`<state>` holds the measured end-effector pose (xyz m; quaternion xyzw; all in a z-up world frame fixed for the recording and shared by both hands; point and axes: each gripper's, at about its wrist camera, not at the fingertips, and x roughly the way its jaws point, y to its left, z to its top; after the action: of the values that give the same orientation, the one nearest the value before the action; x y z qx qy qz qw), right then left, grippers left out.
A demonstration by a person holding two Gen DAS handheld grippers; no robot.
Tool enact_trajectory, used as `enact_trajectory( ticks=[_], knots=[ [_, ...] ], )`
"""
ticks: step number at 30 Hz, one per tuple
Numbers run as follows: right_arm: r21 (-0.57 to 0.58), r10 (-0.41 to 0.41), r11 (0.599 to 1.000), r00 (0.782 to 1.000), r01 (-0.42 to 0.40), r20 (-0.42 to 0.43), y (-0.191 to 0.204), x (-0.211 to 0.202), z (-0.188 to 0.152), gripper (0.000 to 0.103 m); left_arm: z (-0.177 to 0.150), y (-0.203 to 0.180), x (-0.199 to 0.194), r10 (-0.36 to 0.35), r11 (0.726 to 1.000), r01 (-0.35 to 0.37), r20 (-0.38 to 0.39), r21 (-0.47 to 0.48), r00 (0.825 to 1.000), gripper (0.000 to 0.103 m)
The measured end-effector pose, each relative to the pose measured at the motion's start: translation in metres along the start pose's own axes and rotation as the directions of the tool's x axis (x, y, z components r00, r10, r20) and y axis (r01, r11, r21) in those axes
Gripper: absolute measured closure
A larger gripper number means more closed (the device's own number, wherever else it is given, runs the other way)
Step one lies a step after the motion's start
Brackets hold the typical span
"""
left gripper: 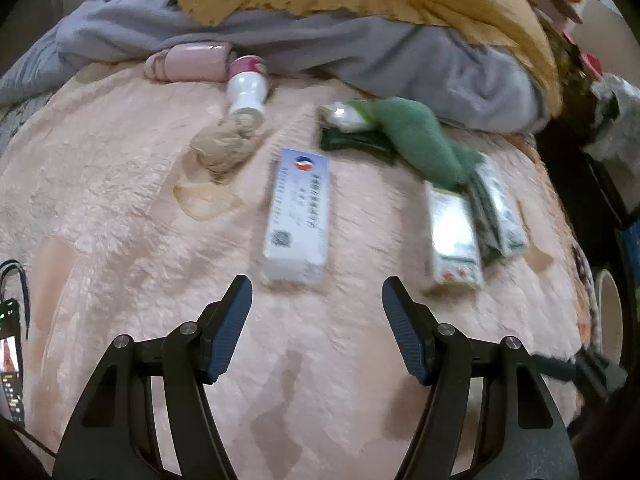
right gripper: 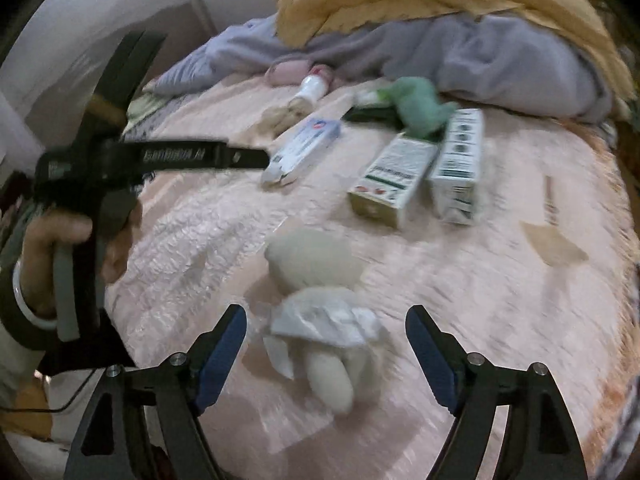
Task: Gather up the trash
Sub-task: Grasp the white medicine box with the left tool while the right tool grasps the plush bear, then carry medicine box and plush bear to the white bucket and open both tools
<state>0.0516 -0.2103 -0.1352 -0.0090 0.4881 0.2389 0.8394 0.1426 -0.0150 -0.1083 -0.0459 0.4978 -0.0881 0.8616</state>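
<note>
My right tongs [right gripper: 326,354] gape, empty, straddling the crumpled tissue wad [right gripper: 320,320]; left tongs [left gripper: 316,324] hang released before the white carton [left gripper: 298,216] on the bed [left gripper: 120,240].

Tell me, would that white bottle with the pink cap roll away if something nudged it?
Probably. The bottle lies on its side and looks round, so a sideways nudge could roll it. The fluffy pink blanket would likely slow it, and the knotted beige rag at its base may block it.

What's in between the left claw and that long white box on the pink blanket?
Nothing but bare pink blanket. In the left wrist view the open left claw hovers just short of the white box, whose near end sits right ahead of the gap.
</note>
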Motion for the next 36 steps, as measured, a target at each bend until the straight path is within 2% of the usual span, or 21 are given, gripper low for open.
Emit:
enact_trajectory(
  ticks=[4, 6, 7, 8, 10, 12, 14, 15, 19, 25, 30, 36],
  knots=[
    [-0.021, 0.0, 1.0, 0.999, -0.001, -0.053, 0.004, 0.03, 0.005, 0.023, 0.017, 0.012, 0.028, 0.01, 0.999, -0.01, -0.018, -0.043, 1.0, 0.036],
    [-0.004, 0.006, 1.0, 0.999, -0.006, -0.049, 0.001, 0.037, 0.003, 0.026, 0.024, 0.016, 0.041, 0.005, 0.998, -0.007, -0.031, -0.057, 1.0, 0.036],
    [0.01, 0.009, 1.0, 0.999, -0.008, -0.041, -0.002, 0.039, 0.0, 0.038, 0.027, 0.016, 0.048, 0.002, 0.998, -0.004, -0.037, -0.062, 0.999, 0.036],
    [0.02, 0.015, 1.0, 0.999, -0.014, -0.043, -0.003, 0.041, -0.001, 0.046, 0.029, 0.015, 0.055, -0.001, 0.998, -0.001, -0.038, -0.066, 0.999, 0.036],
    [0.028, 0.008, 1.0, 0.999, -0.007, -0.037, -0.006, 0.041, -0.004, 0.053, 0.032, 0.012, 0.066, -0.011, 0.998, 0.009, -0.038, -0.058, 0.999, 0.036],
    [0.029, -0.008, 1.0, 1.0, 0.009, -0.019, -0.008, 0.036, -0.005, 0.055, 0.034, 0.007, 0.077, -0.017, 0.999, 0.015, -0.053, -0.038, 0.998, 0.038],
    [0.033, -0.024, 0.999, 1.0, 0.023, 0.018, -0.01, 0.026, -0.005, 0.055, 0.033, 0.002, 0.085, -0.003, 1.0, 0.002, -0.064, -0.013, 0.998, 0.059],
    [0.036, -0.027, 0.999, 0.999, 0.025, 0.042, -0.011, 0.019, -0.005, 0.055, 0.033, 0.001, 0.084, 0.001, 1.0, -0.002, -0.06, -0.003, 0.998, 0.059],
    [0.03, -0.069, 0.997, 0.993, 0.066, 0.094, -0.014, -0.001, -0.003, 0.056, 0.025, -0.003, 0.066, -0.042, 0.999, 0.042, -0.04, -0.001, 0.998, 0.06],
    [0.091, -0.095, 0.992, 0.987, 0.084, 0.13, -0.027, -0.021, -0.004, 0.055, 0.006, -0.025, 0.016, -0.079, 0.995, 0.078, 0.011, 0.067, 0.997, 0.06],
    [0.14, -0.136, 0.984, 0.978, 0.114, 0.159, -0.038, -0.046, -0.015, 0.055, -0.017, -0.057, -0.018, -0.123, 0.985, 0.119, 0.03, 0.125, 0.992, 0.06],
    [0.203, -0.191, 0.967, 0.966, 0.154, 0.177, -0.058, -0.074, -0.032, 0.055, -0.032, -0.1, -0.034, -0.166, 0.966, 0.154, 0.038, 0.207, 0.985, 0.06]
  ],
)
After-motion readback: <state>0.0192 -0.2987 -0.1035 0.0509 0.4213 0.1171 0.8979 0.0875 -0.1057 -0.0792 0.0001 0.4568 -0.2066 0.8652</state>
